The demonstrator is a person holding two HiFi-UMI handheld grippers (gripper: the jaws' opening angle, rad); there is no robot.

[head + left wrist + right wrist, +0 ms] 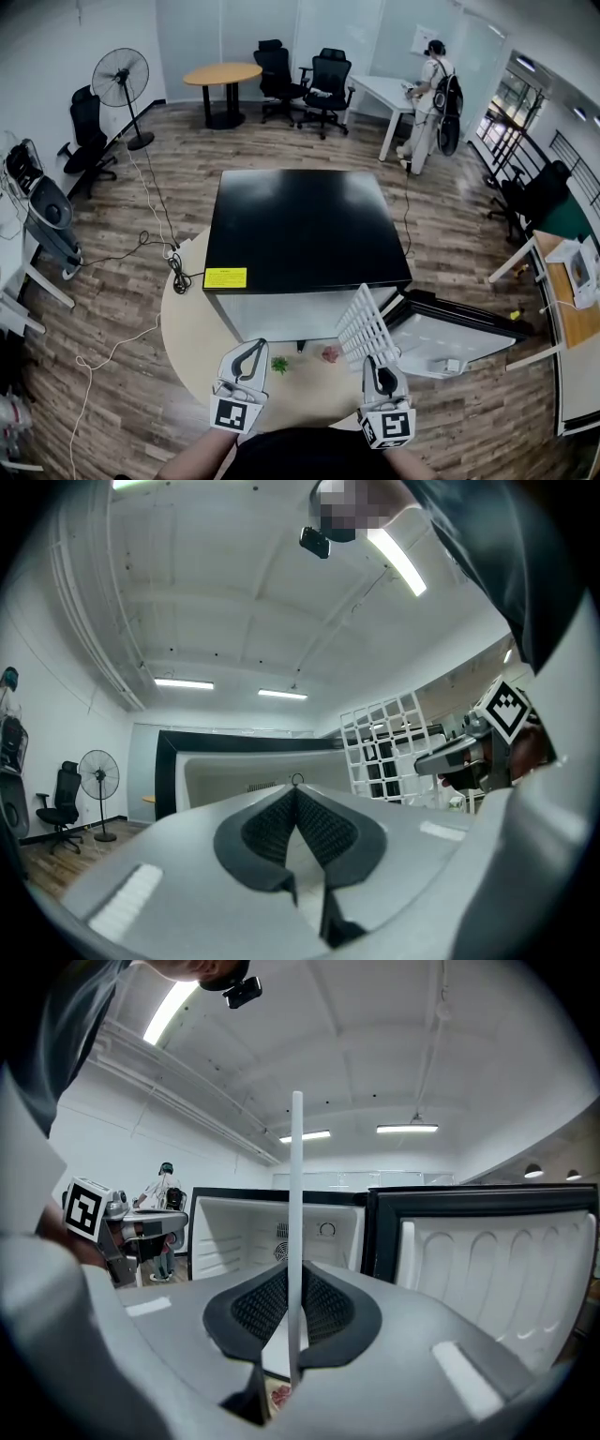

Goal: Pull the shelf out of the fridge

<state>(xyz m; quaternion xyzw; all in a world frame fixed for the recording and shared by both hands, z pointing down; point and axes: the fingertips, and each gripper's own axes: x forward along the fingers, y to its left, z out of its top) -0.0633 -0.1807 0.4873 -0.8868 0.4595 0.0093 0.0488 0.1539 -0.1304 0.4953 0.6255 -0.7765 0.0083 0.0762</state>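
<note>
Before the open mini fridge (300,225), clear of its cavity: white wire shelf (364,323) on edge, clamped between right gripper (379,360) pads; left gripper (253,349) pinched together, empty.

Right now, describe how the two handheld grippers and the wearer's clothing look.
The left gripper and right gripper match: light grey moulded bodies, each tapering to two jaws lined with dark textured pads. Each carries a white cube printed with black square markers. No cables show. The person wears a dark top.
</note>
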